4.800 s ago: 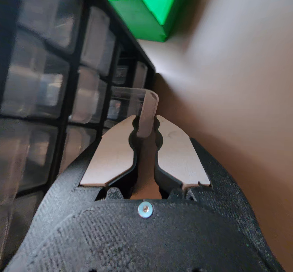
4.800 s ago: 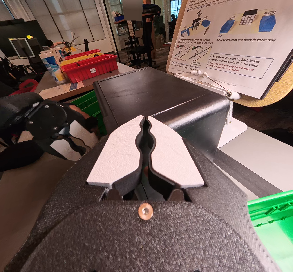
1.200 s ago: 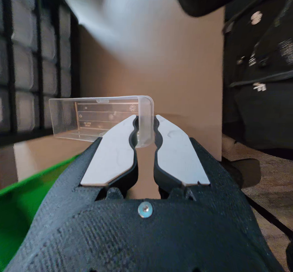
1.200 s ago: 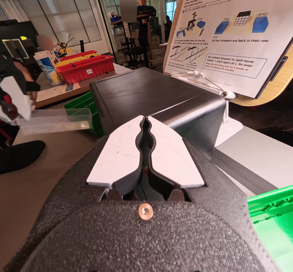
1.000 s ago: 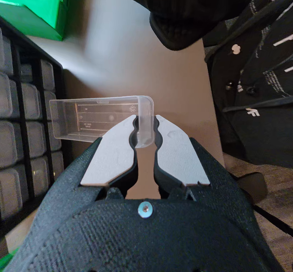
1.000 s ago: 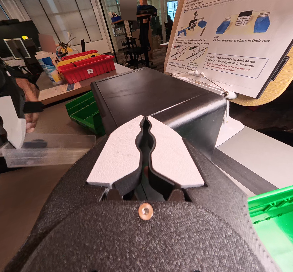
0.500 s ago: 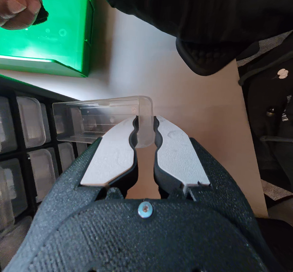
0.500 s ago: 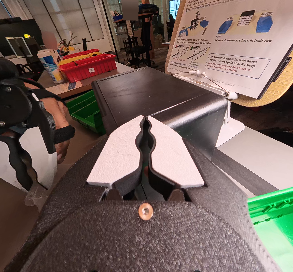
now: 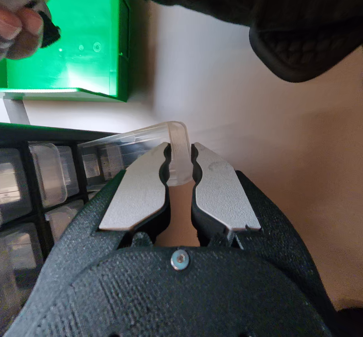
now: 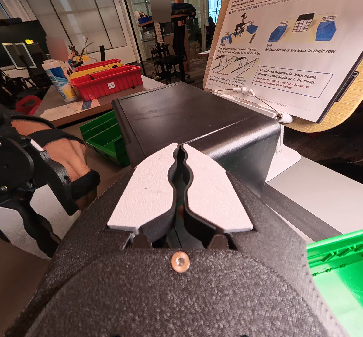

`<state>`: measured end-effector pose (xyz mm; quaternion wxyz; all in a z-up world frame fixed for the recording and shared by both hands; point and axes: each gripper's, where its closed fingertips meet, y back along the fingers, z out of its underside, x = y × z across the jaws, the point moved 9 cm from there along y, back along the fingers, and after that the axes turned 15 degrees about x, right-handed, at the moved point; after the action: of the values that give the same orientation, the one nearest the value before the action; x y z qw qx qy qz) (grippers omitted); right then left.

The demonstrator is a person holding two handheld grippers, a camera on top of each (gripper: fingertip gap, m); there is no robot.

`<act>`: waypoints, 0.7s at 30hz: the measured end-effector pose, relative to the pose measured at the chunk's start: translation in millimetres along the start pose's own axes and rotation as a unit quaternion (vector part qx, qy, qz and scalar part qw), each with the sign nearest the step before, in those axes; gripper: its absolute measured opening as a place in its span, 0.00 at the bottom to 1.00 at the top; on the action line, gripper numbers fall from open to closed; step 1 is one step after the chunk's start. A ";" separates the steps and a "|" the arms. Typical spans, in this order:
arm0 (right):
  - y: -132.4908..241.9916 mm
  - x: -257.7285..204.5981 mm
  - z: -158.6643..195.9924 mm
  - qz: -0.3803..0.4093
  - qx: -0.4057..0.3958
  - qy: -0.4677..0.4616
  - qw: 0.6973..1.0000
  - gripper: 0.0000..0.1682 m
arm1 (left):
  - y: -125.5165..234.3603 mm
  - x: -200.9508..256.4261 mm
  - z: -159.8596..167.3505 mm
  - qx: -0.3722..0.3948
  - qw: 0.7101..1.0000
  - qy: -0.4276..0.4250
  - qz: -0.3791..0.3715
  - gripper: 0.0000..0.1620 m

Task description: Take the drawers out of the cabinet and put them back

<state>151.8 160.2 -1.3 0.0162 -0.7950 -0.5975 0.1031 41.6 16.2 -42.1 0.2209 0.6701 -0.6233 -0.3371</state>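
My left gripper (image 9: 179, 146) is shut on the front handle of a clear plastic drawer (image 9: 137, 142). The drawer's far end reaches the black cabinet (image 9: 37, 190) at its top corner slot, among several clear drawers (image 9: 49, 174) seated in the grid. My right gripper (image 10: 180, 146) is shut and empty, resting over the front edge of the black cabinet top (image 10: 176, 111). The left gripper also shows at the left edge of the right wrist view (image 10: 29, 199), held by a hand.
A green bin (image 9: 78, 42) stands beyond the cabinet in the left wrist view. Green bins (image 10: 106, 137) (image 10: 337, 268) flank the cabinet in the right wrist view. An instruction sheet on a stand (image 10: 284, 42) rises behind it. Red trays (image 10: 108, 80) sit on a far table.
My left gripper has swung the drawer toward the cabinet front, so its far end now meets the top corner slot. The right gripper has stayed on the cabinet top.
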 end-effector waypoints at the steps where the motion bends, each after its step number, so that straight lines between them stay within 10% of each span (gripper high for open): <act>1: 0.0 0.0 0.0 0.000 0.000 0.000 1.000 0.00 | -2.4 0.8 3.8 -0.004 1.000 -0.003 -0.003 0.12; 21: -0.2 1.4 0.6 -0.004 0.004 -0.005 1.000 0.00 | -16.6 -19.7 67.8 0.105 0.927 -0.084 -0.351 0.13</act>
<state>151.9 161.6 -2.0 0.0168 -0.7923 -0.6000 0.1089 3.7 46.0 -96.3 -0.0361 0.8348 -0.3959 -0.3808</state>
